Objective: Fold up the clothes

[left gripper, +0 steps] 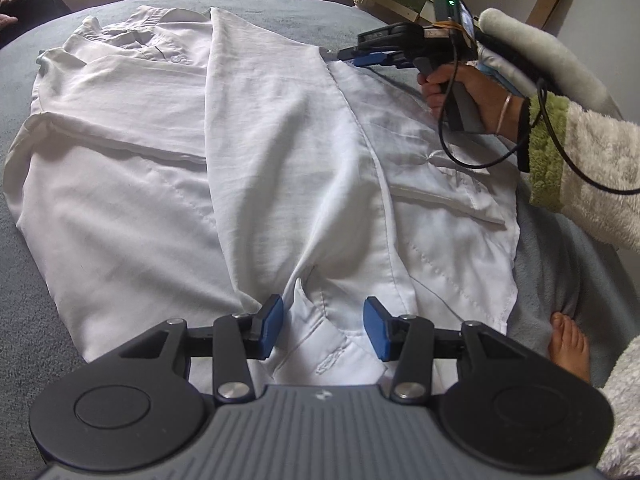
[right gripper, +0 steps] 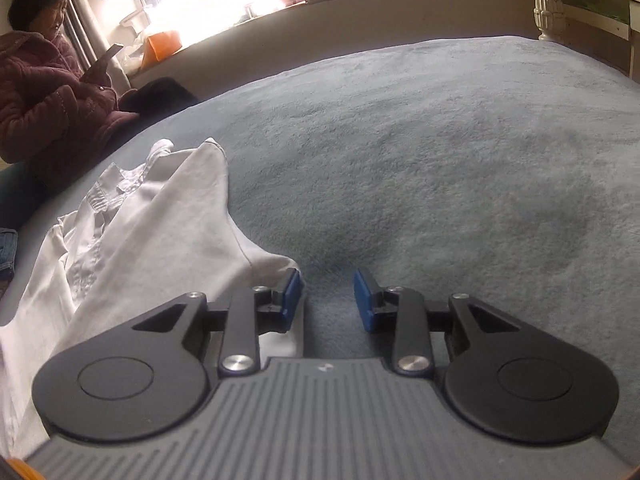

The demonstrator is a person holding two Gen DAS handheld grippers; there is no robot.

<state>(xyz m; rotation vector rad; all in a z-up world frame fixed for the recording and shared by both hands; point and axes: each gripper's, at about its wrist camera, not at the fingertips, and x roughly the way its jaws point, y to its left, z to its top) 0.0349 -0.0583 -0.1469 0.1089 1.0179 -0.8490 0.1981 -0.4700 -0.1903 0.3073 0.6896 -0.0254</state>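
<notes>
A white shirt [left gripper: 256,152] lies spread on a grey blanket [left gripper: 280,12], one side folded inward over the middle. At the near edge, my left gripper [left gripper: 324,328] stands open over the shirt. A cuff-like piece lies flat between its blue pads [left gripper: 272,328], which do not press on it. My right gripper [left gripper: 340,55], held by a hand, sits at the shirt's far right edge. In the right wrist view the right gripper [right gripper: 327,300] is open with only bare blanket [right gripper: 440,160] between its pads. A corner of the shirt [right gripper: 160,232] lies against its left pad [right gripper: 290,300].
A bare foot [left gripper: 570,344] rests on the blanket at the near right, beside a fleece sleeve [left gripper: 592,168] and a black cable [left gripper: 452,128]. A seated person [right gripper: 44,80] is at the bed's far left. A white bedpost finial [right gripper: 548,8] stands at the back right.
</notes>
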